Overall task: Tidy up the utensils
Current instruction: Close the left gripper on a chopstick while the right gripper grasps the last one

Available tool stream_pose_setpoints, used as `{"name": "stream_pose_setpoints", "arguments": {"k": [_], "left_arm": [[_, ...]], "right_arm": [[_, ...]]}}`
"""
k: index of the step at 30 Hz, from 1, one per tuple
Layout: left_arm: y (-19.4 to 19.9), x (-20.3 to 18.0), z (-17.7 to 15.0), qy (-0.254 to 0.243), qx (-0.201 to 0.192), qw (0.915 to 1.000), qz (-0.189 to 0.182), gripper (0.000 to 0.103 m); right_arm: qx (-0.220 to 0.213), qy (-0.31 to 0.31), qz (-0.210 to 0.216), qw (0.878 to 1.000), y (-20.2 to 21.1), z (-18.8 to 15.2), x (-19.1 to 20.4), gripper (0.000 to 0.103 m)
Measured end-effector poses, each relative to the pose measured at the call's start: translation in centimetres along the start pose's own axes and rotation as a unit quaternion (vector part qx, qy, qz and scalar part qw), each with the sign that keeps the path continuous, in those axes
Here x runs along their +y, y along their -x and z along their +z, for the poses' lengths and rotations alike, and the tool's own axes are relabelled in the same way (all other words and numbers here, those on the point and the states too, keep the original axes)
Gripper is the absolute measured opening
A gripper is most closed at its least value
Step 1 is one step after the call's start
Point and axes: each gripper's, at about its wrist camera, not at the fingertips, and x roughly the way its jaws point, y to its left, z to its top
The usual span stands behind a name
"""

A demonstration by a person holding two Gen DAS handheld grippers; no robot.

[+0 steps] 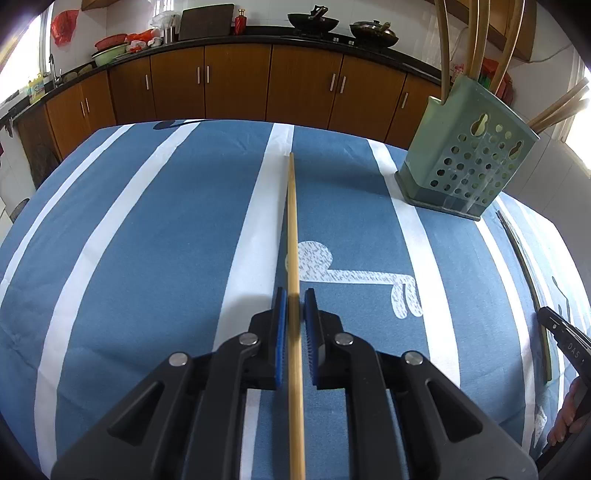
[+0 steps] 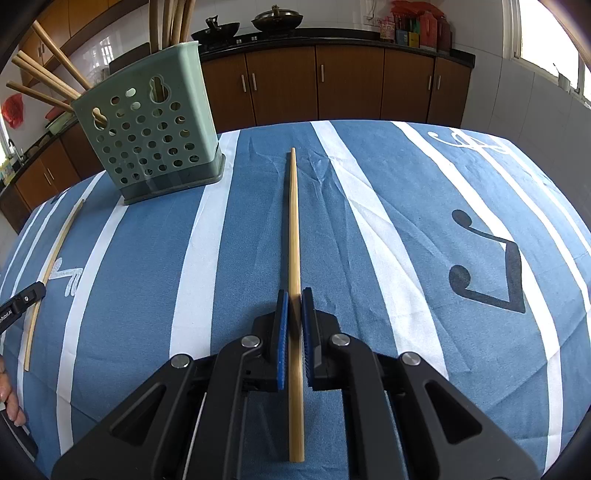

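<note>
My left gripper (image 1: 294,297) is shut on a bamboo chopstick (image 1: 293,221) that points away over the blue striped tablecloth (image 1: 147,240). The green perforated utensil holder (image 1: 469,155) stands at the far right with several chopsticks upright in it. My right gripper (image 2: 294,295) is shut on a second chopstick (image 2: 293,221), also pointing forward. In the right wrist view the holder (image 2: 147,140) is at the far left. Each view catches the other gripper's chopstick at its edge: the right one (image 1: 524,273) and the left one (image 2: 48,273), with a black fingertip (image 2: 26,297) on it.
Brown kitchen cabinets (image 1: 236,81) and a dark counter with woks (image 1: 314,20) run behind the table. A hand (image 1: 569,417) shows at the right edge of the left wrist view. The cloth has wrinkles (image 2: 321,166) near the far edge.
</note>
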Motion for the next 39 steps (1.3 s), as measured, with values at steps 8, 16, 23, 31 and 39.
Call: {"name": "stream_pose_setpoints", "arguments": {"k": [8, 16, 23, 31, 39], "left_arm": [[0.0, -0.1, -0.1, -0.001, 0.000, 1.0000, 0.002, 0.012], [0.2, -0.6, -0.3, -0.016, 0.000, 0.9997, 0.016, 0.013], [1.2, -1.4, -1.8, -0.042, 0.003, 0.9987, 0.029, 0.013], [2.2, -1.7, -2.3, -0.067, 0.010, 0.9970, 0.038, 0.008], [6.2, -1.5, -0.5, -0.066, -0.040, 0.9964, 0.034, 0.008]], "right_arm": [[0.000, -0.001, 0.001, 1.000, 0.0, 0.0, -0.1, 0.009], [0.000, -0.002, 0.003, 1.000, 0.1, -0.1, -0.1, 0.009], [0.000, -0.002, 0.009, 1.000, 0.4, -0.4, -0.2, 0.008], [-0.017, -0.024, 0.025, 0.999, 2.0, -0.1, -1.4, 0.008], [-0.078, -0.040, 0.034, 0.996, 6.0, 1.9, -2.6, 0.008]]}}
